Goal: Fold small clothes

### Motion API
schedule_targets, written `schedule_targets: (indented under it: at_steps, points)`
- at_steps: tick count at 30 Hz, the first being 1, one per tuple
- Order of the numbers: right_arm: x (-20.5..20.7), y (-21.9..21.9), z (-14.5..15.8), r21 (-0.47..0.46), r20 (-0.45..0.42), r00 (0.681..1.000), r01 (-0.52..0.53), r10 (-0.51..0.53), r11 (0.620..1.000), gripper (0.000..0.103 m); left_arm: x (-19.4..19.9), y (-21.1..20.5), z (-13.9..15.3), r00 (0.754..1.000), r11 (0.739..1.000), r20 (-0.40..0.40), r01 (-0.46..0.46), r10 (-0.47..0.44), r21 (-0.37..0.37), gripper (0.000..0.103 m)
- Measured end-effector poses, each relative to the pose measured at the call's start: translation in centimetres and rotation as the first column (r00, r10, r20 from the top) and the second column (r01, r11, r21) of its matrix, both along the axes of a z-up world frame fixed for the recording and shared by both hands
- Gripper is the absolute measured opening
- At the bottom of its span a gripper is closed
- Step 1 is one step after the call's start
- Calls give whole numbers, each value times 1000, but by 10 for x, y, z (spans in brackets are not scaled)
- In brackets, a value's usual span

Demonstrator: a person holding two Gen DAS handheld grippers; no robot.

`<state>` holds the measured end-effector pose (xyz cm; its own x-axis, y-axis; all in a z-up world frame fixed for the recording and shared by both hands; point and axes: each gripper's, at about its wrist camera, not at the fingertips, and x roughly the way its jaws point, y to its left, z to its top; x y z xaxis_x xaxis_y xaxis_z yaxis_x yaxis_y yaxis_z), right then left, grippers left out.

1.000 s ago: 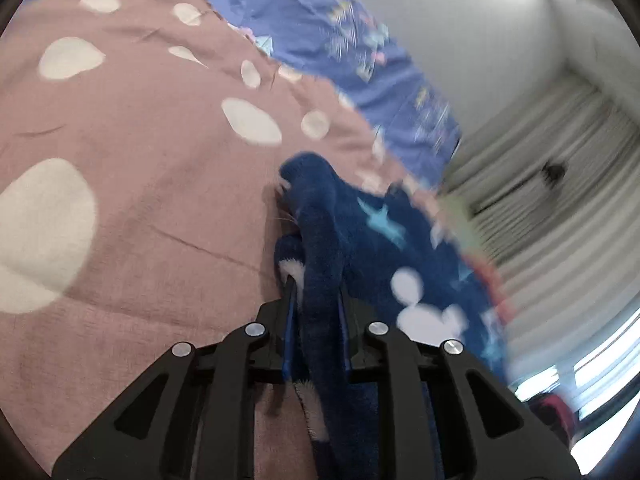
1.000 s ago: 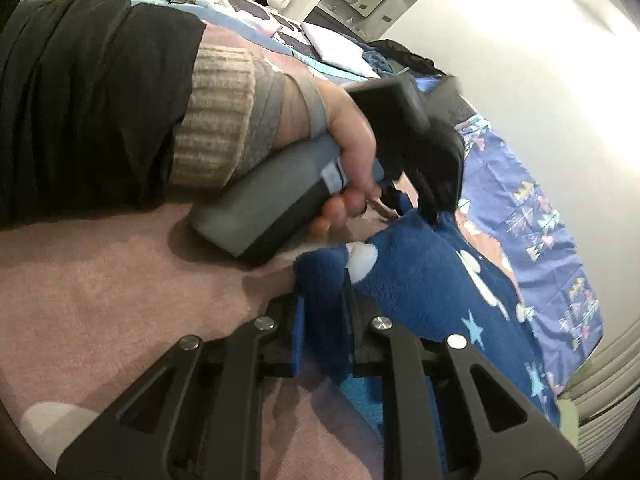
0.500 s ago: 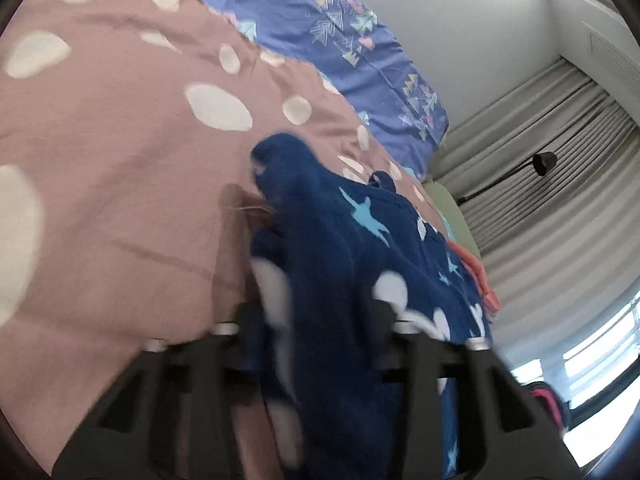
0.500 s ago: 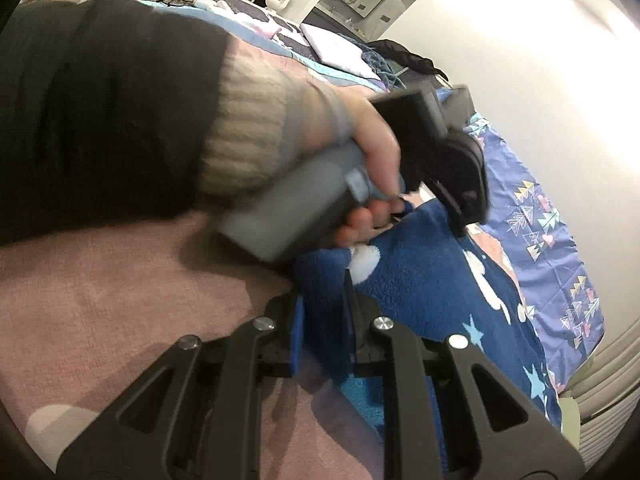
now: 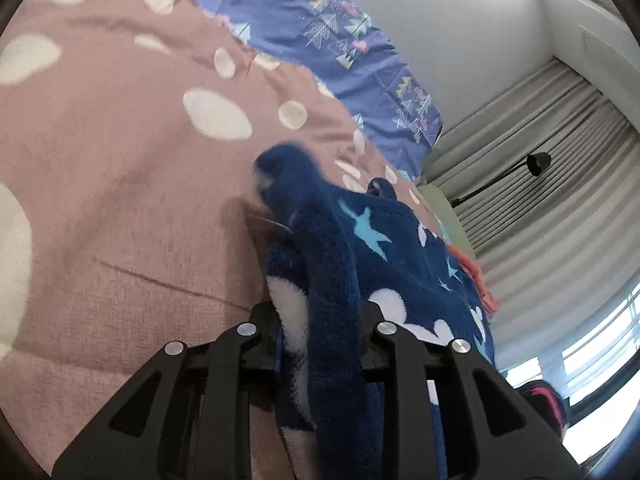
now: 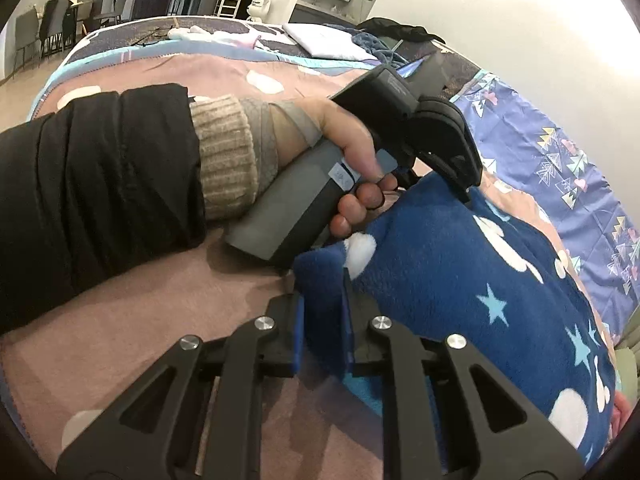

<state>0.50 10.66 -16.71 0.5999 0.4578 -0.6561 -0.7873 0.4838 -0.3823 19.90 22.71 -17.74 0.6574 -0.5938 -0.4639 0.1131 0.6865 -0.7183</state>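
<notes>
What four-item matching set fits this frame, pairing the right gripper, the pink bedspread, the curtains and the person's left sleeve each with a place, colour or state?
Column 1:
1. right gripper
2. pink bedspread
3. curtains
4. left sleeve

Column 2:
A. black, over a ribbed beige cuff
B. grey, pleated, beside the window
C. shut on the blue fleece garment
D. scattered with white spots

Pairs: 1-C, 2-D, 3-B, 4-A

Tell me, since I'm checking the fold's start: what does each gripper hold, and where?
Both hold the blue fleece garment: the right gripper pinches a corner, the left gripper a bunched edge.
</notes>
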Motion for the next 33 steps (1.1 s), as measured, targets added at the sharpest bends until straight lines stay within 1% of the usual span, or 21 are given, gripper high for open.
schedule_targets:
  at_steps: [2, 5, 11, 14, 16, 18, 19, 20, 21, 23, 25, 26, 27, 28, 29, 30, 31, 32, 33]
  points:
    - [-1, 0, -1, -3, 3, 1000, 1, -1, 1000, 16, 0, -4, 1, 1000, 1000, -4, -5, 5, 29, 27]
    - [-5, 0, -3, -12, 15, 1000, 0, 1, 1000, 20, 0, -3, 1, 1000, 1000, -5, -5, 5, 15, 28]
    - [-4, 2, -4, -20, 18, 1000, -9, 9, 1000, 26, -2, 0, -1, 1000, 1000, -5, -5, 6, 18, 30]
    - [-4, -2, -1, -5, -6, 1000, -14, 14, 1000, 32, -1, 2, 0, 1000, 1000, -5, -6, 6, 26, 30]
    - [-3, -7, 4, 18, -29, 1000, -1, 2, 1000, 32, -2, -1, 0, 1000, 1000, -4, -7, 7, 30, 31]
    - [-3, -20, 14, 60, -54, 998, 30, -27, 998, 35, -2, -2, 1, 1000, 999, -4, -8, 8, 33, 31]
    - [-3, -28, 22, 92, -67, 997, 49, -43, 995, 40, -2, -2, 1, 1000, 999, -4, -9, 9, 35, 31]
    - [-1, -43, 35, 141, -76, 994, 89, -79, 986, 45, -2, -1, 1, 1000, 999, -5, -9, 9, 36, 31]
    - [0, -54, 42, 170, -73, 991, 121, -110, 978, 47, -2, -1, 1, 1000, 999, -5, -8, 8, 33, 31]
    - [8, -81, 60, 231, -64, 977, 211, -202, 950, 47, -2, -2, 1, 1000, 999, -6, -9, 9, 38, 32]
    - [23, -113, 73, 276, -64, 940, 339, -334, 899, 47, -2, -4, 2, 1000, 999, -6, -12, 12, 42, 32]
    - [31, -129, 77, 292, -78, 915, 401, -397, 868, 47, -2, -5, 2, 1000, 999, -6, -13, 14, 46, 32]
    - [42, -148, 78, 302, -110, 879, 473, -463, 827, 47, -3, -6, 3, 1000, 999, -6, -15, 15, 49, 33]
    - [52, -164, 78, 306, -151, 840, 541, -521, 784, 45, -3, -5, 3, 1000, 999, -6, -14, 15, 49, 33]
    - [58, -175, 76, 304, -184, 812, 583, -554, 753, 41, -3, -5, 3, 1000, 999, -6, -14, 14, 48, 33]
    - [66, -189, 70, 290, -239, 771, 636, -590, 715, 41, -3, -5, 3, 1000, 999, -6, -14, 14, 48, 33]
    - [73, -197, 60, 247, -290, 730, 682, -619, 688, 41, -3, -5, 3, 1000, 999, -6, -12, 13, 46, 33]
    - [80, -201, 39, 161, -362, 690, 709, -627, 687, 42, -3, -5, 3, 1000, 999, -4, -9, 10, 45, 34]
    - [79, -201, 29, 136, -361, 695, 699, -622, 702, 41, -3, -5, 4, 1000, 999, -2, -6, 7, 46, 36]
